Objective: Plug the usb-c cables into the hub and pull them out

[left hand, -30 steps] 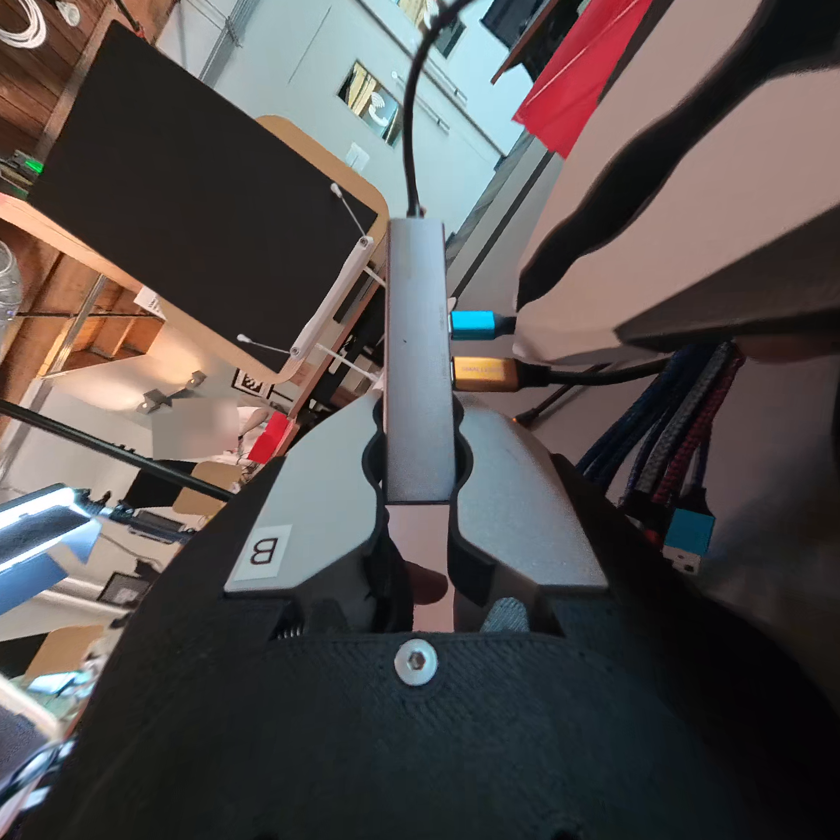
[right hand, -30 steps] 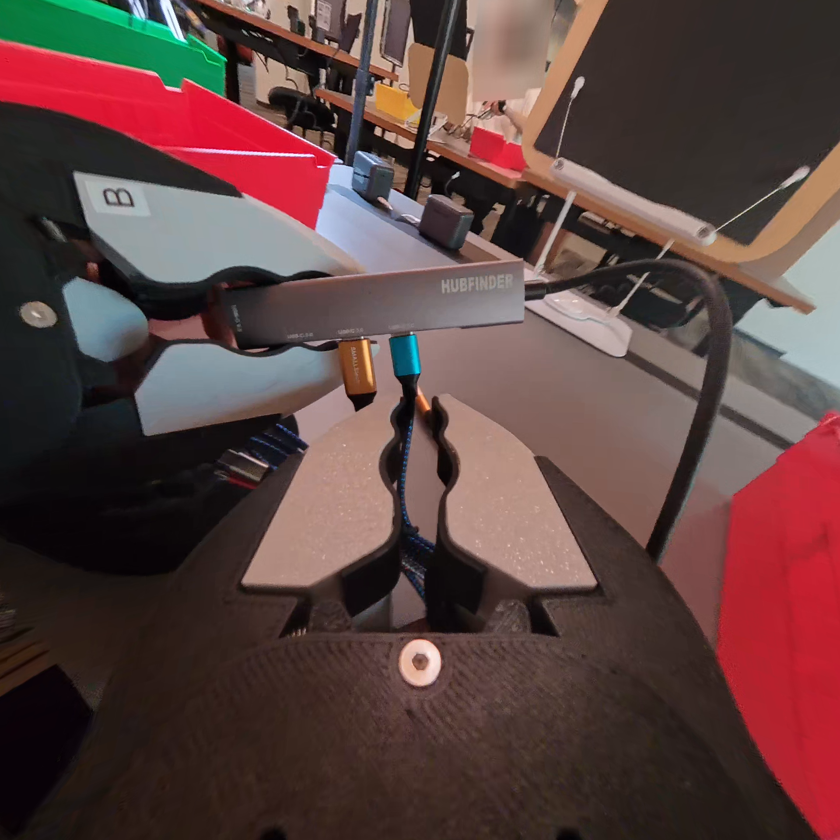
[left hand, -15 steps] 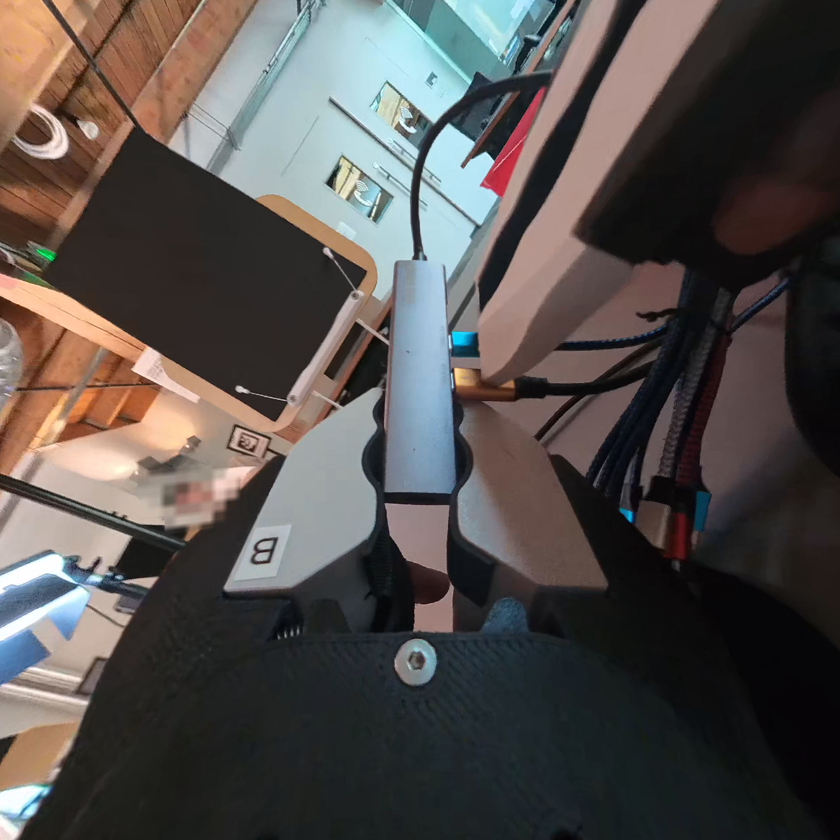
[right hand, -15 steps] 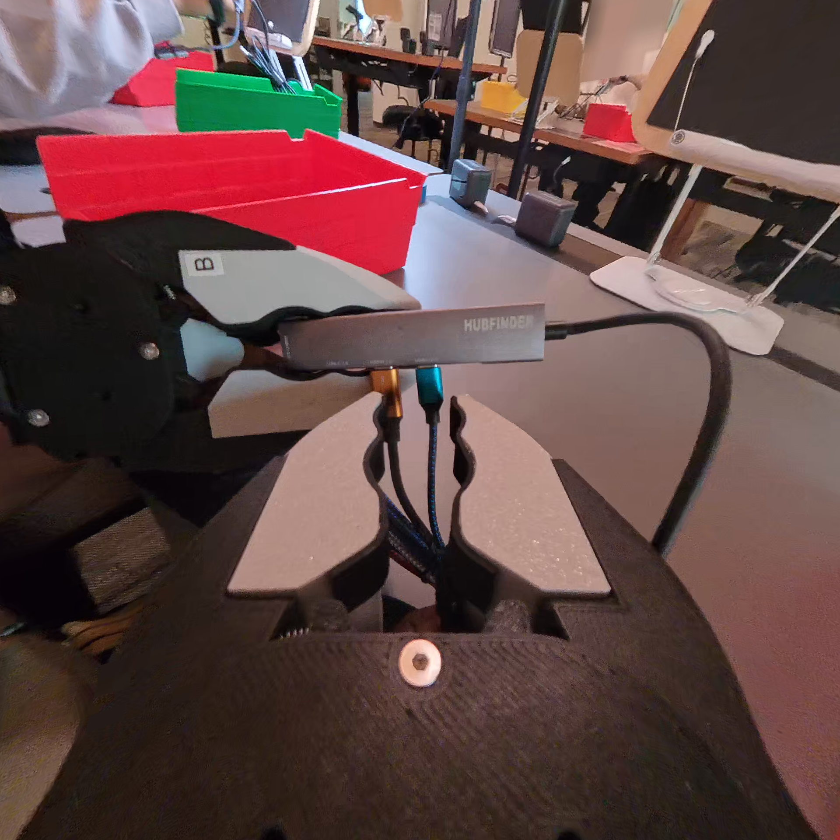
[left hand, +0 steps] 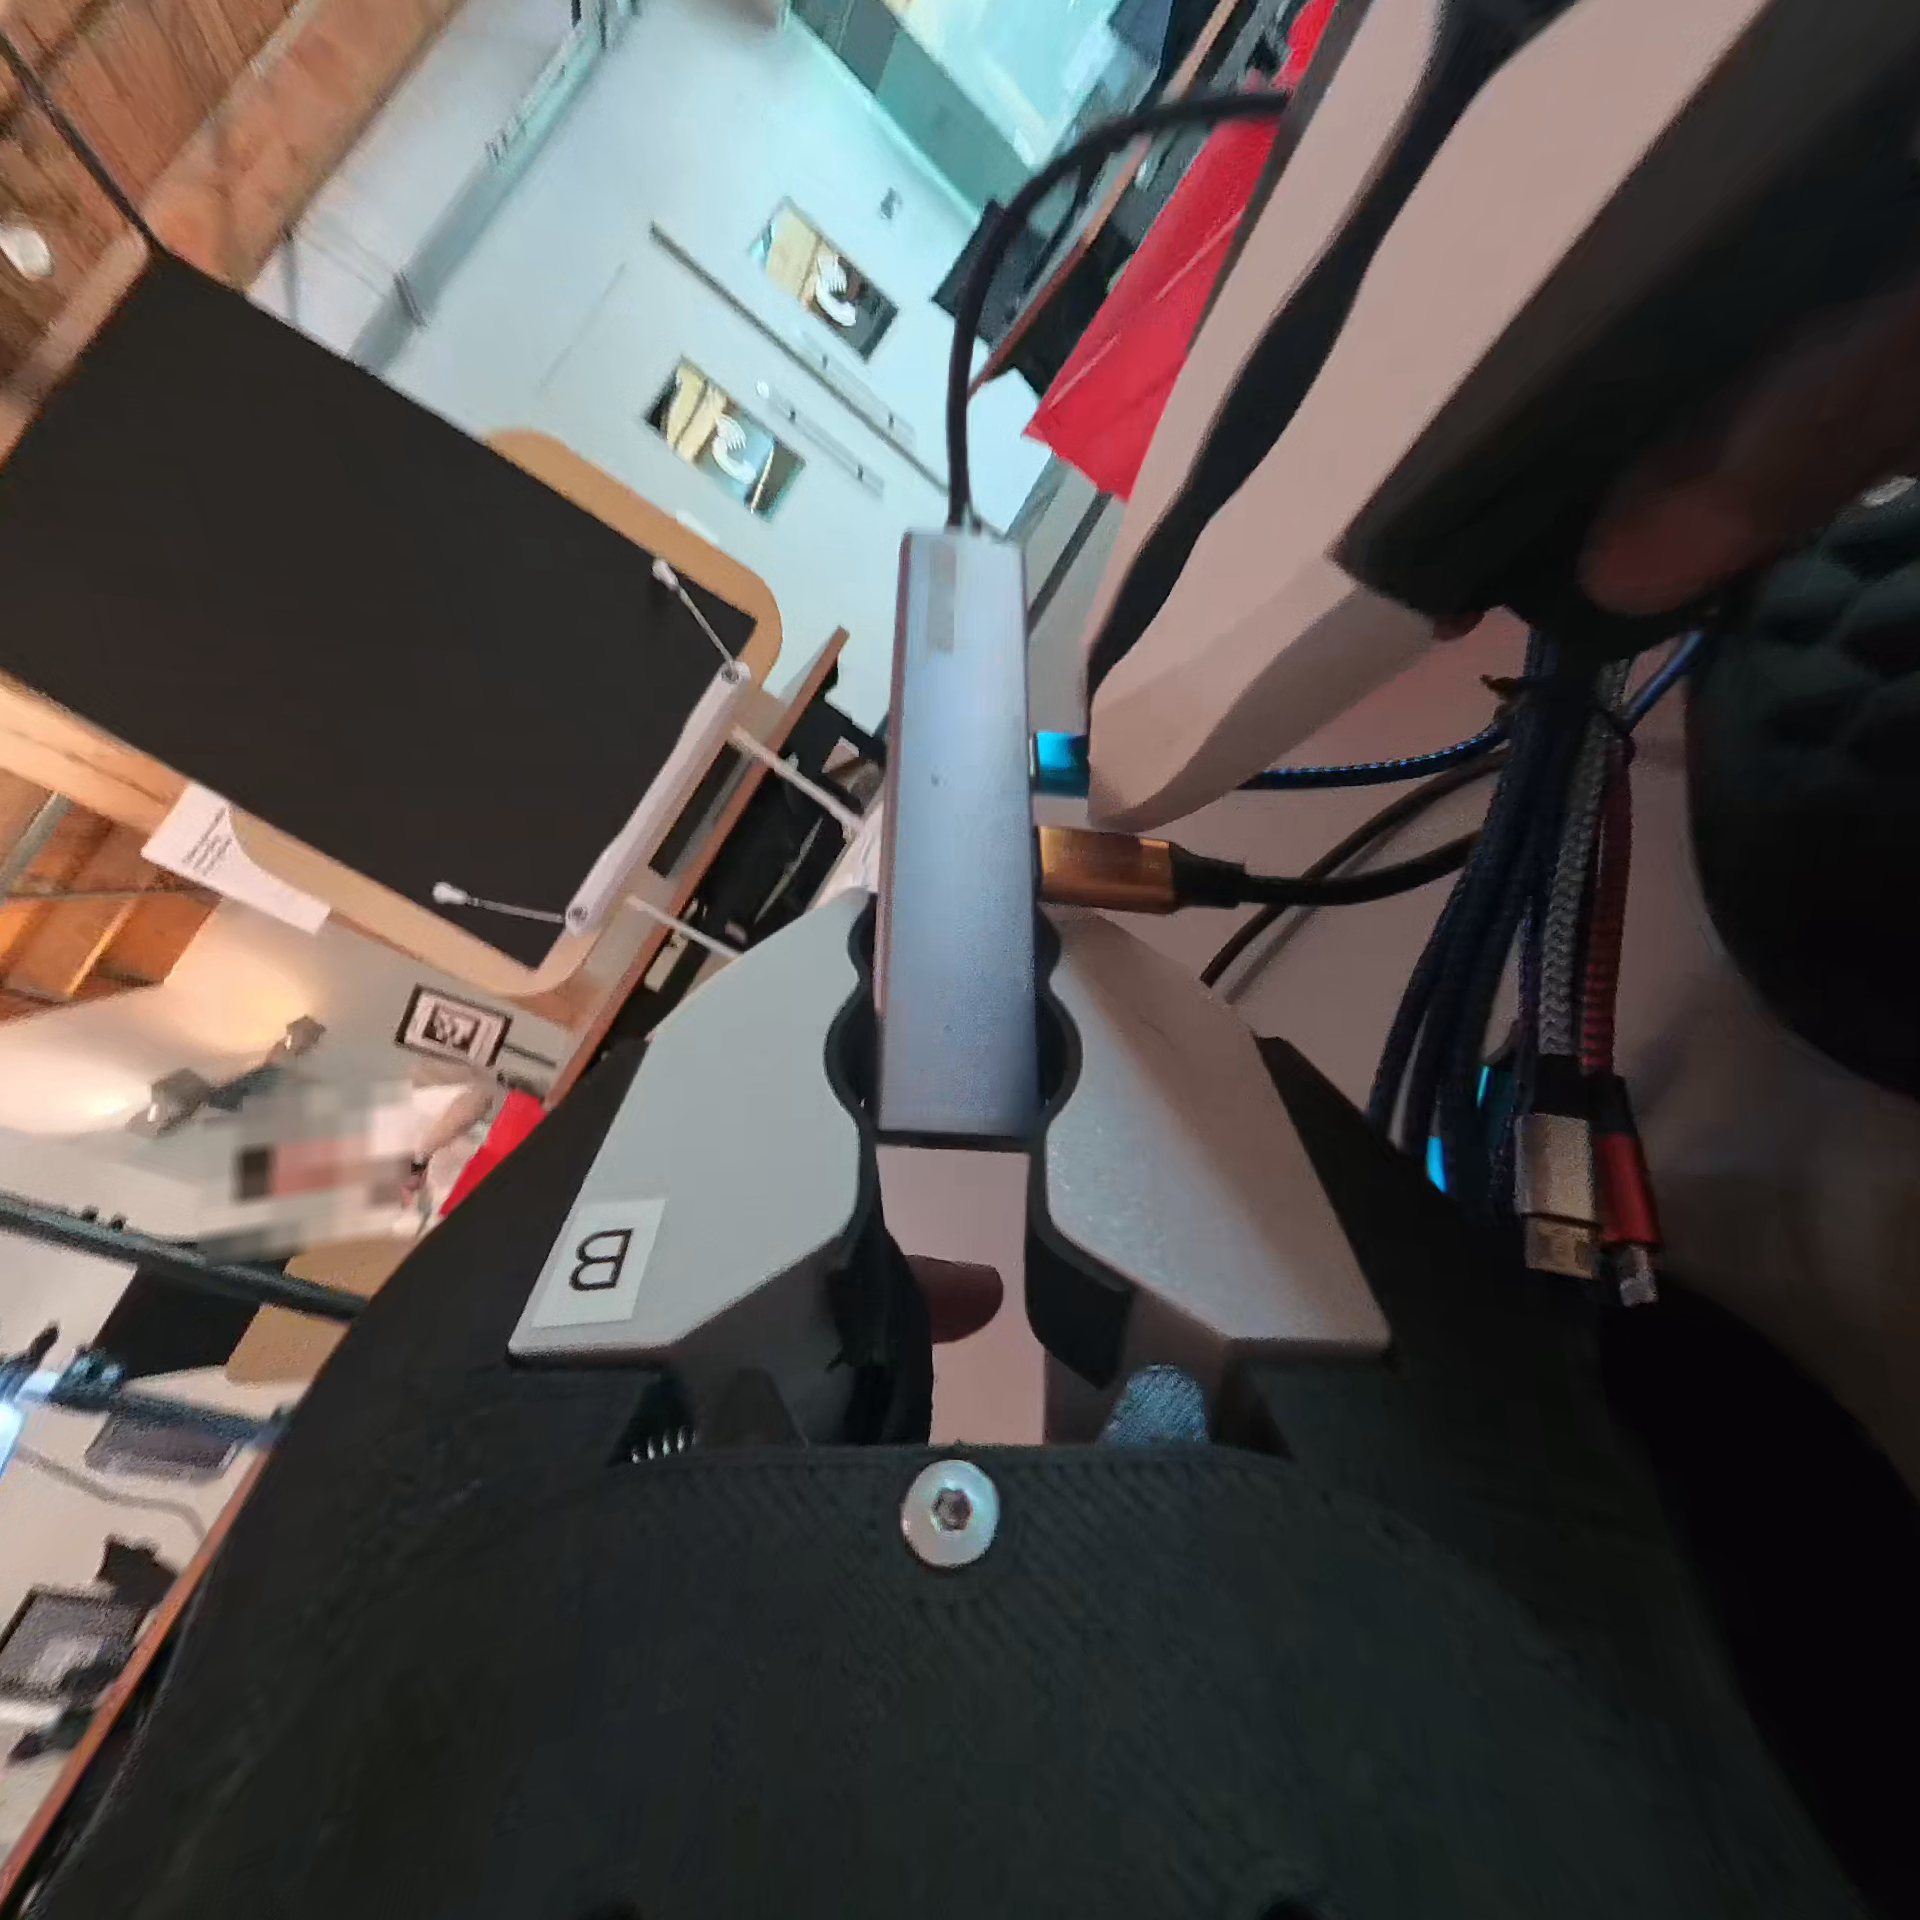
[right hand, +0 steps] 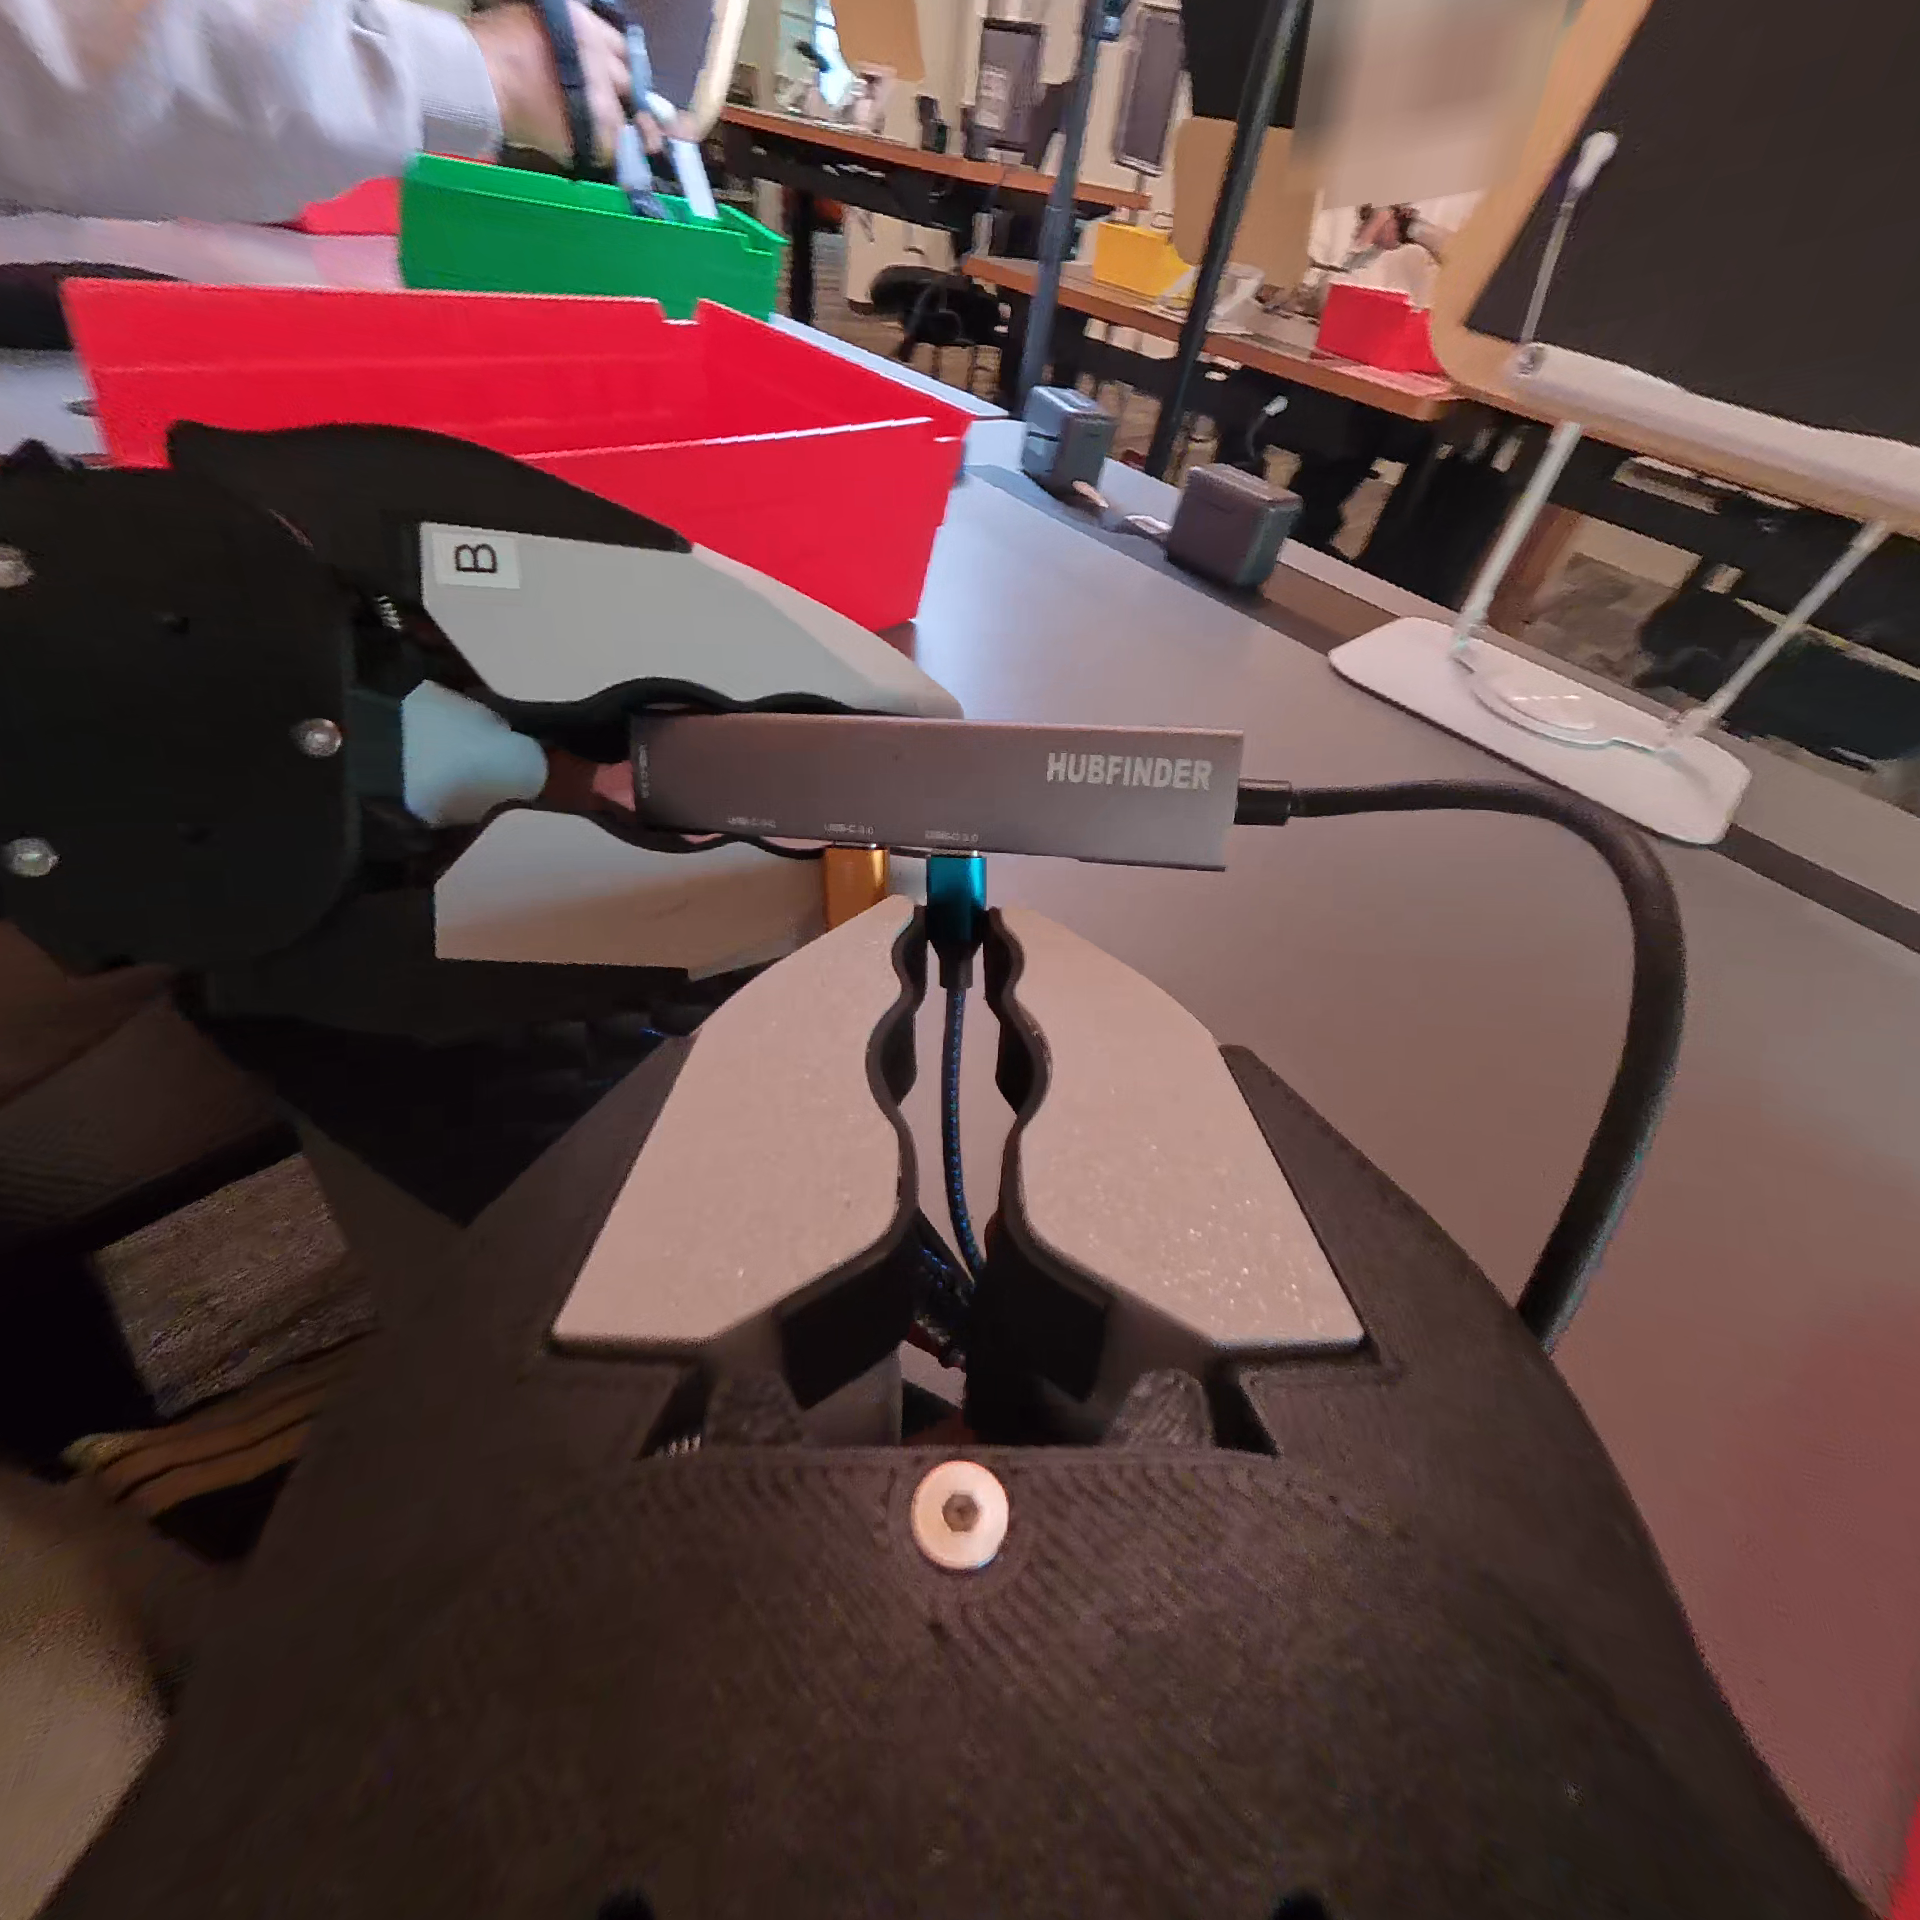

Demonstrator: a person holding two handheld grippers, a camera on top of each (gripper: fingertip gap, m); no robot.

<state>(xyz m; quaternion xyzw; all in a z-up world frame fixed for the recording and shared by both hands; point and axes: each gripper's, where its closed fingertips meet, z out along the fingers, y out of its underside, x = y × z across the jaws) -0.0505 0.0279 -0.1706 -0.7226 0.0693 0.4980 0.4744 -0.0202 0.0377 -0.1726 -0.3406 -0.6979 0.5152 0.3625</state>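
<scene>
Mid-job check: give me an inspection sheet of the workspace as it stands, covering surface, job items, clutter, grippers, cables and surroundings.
Surface: grey table, bare near the work.
Job's things: grey hub held level above the table; blue plug and gold plug both seated in its lower edge.
Clutter: red bin, green bin, two small grey chargers farther back.
Grippers: left gripper jaws shut on the hub's end; right gripper jaws around the blue plug's base, contact unclear.
Cables: hub's black lead loops down to the table; spare braided cables hang bundled beside the left gripper.
Surroundings: black panel on a white stand; another person's sleeve over the green bin; desks behind.
</scene>
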